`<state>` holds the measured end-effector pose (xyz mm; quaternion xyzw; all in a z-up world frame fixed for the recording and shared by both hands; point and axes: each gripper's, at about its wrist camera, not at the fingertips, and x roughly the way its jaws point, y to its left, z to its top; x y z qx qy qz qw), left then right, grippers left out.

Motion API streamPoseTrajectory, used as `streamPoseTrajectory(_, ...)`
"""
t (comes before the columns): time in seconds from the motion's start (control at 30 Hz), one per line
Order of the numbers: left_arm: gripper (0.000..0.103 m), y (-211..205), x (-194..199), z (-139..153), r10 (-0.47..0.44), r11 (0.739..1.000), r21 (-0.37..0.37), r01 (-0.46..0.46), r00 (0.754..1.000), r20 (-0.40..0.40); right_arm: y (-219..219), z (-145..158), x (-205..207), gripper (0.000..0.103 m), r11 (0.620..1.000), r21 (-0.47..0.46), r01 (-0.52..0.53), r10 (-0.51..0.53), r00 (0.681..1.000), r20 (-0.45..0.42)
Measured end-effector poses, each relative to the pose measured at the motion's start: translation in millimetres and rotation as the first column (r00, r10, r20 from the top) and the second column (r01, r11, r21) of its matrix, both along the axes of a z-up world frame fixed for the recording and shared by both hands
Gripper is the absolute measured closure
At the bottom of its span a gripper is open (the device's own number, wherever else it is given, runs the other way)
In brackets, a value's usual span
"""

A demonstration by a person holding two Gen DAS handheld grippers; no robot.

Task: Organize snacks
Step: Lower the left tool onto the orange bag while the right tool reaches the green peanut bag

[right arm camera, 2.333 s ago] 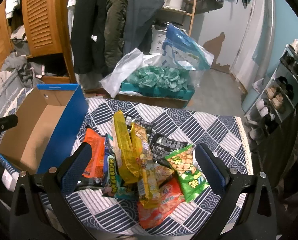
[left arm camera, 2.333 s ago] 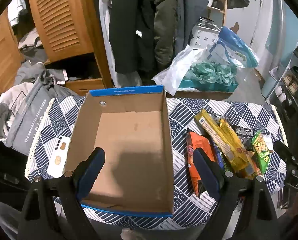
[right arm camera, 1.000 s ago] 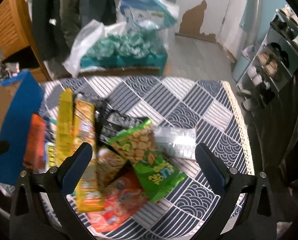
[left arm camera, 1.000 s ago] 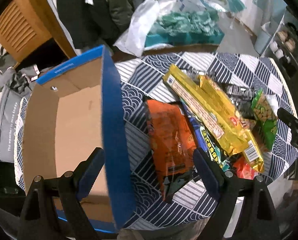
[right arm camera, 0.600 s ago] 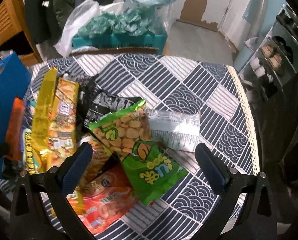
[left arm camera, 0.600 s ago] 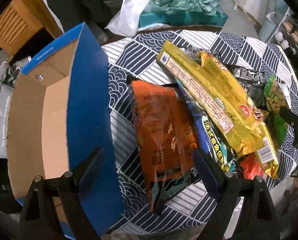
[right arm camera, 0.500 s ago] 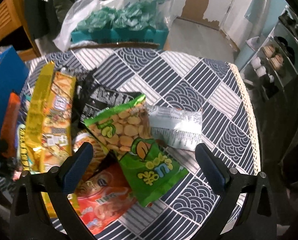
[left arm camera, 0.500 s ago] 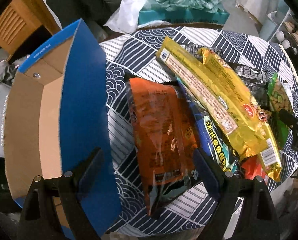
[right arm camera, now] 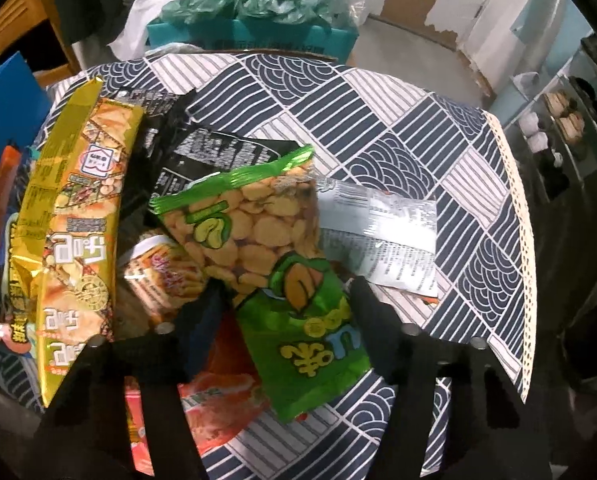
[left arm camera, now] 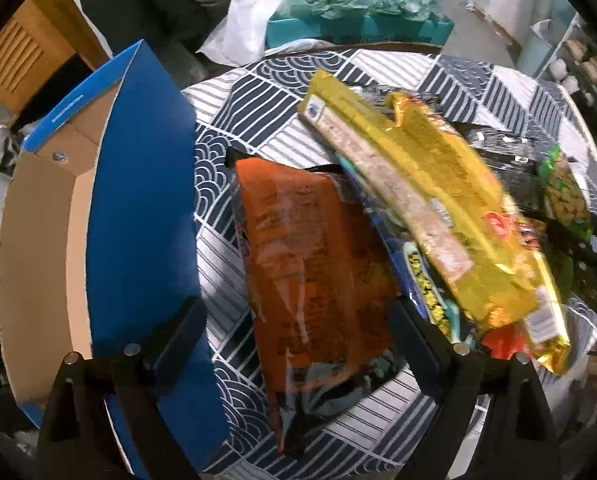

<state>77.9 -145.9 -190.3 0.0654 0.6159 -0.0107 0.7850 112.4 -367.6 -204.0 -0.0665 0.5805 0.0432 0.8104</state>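
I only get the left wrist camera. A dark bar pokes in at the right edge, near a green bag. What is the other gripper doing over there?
Observer: The right gripper straddles the green bean packet. Its jaws have just been closing, with one pad at each side edge. I cannot tell whether they press on it yet.
Operator: Is anything beside that packet that I miss?
Observer: A silvery packet lies flat just right of it, with its near edge tucked under the green one.
Operator: And on the other side?
Observer: A pinkish pack of stick snacks sits left of it, half under the yellow bag.
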Motion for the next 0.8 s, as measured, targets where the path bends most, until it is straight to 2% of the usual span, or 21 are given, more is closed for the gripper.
streamPoseTrajectory(0.03, 0.01, 0, -1, 2, -0.001, 1.0, -0.015, 0.001, 1.0, 0.003, 0, 2, 0, 0.051, 1.0, 0.002, 0.002, -0.002, 1.0, 0.003)
streamPoseTrajectory(0.1, 0.01, 0, -3, 5, 0.001, 1.0, -0.02, -0.001, 1.0, 0.012, 0, 7, -1, 0.063, 1.0, 0.007, 0.008, -0.008, 1.0, 0.016)
streamPoseTrajectory(0.17, 0.01, 2, -3, 3, -0.003, 1.0, -0.027, 0.003, 1.0, 0.01, 0, 12, -1, 0.065, 1.0, 0.012, 0.017, -0.017, 1.0, 0.024)
streamPoseTrajectory(0.3, 0.01, 10, -2, 4, 0.011, 0.999, -0.045, -0.009, 0.999, 0.034, 0, 26, -5, 0.066, 0.998, 0.047, 0.033, -0.035, 0.999, 0.04)
streamPoseTrajectory(0.37, 0.014, 14, -3, 8, 0.006, 0.997, -0.077, -0.002, 0.998, 0.06, 2, 34, -8, 0.066, 0.997, 0.074, 0.035, -0.038, 0.998, 0.051)
streamPoseTrajectory(0.43, 0.018, 18, -2, 10, 0.004, 0.997, -0.075, 0.001, 0.998, 0.07, 5, 42, -12, 0.066, 0.994, 0.106, 0.032, -0.039, 0.998, 0.058)
streamPoseTrajectory(0.47, 0.021, 21, -1, 10, 0.006, 0.998, -0.07, -0.001, 0.997, 0.071, 7, 45, -13, 0.066, 0.992, 0.12, 0.03, -0.037, 0.997, 0.061)
streamPoseTrajectory(0.6, 0.021, 34, 0, 7, 0.03, 0.997, -0.073, -0.026, 0.998, 0.056, 17, 57, -19, 0.066, 0.99, 0.143, 0.009, -0.02, 0.997, 0.076)
streamPoseTrajectory(0.8, 0.022, 40, -3, 11, 0.066, 0.985, -0.165, -0.058, 0.997, 0.045, 22, 65, -22, 0.066, 0.986, 0.167, -0.006, -0.009, 0.996, 0.089)
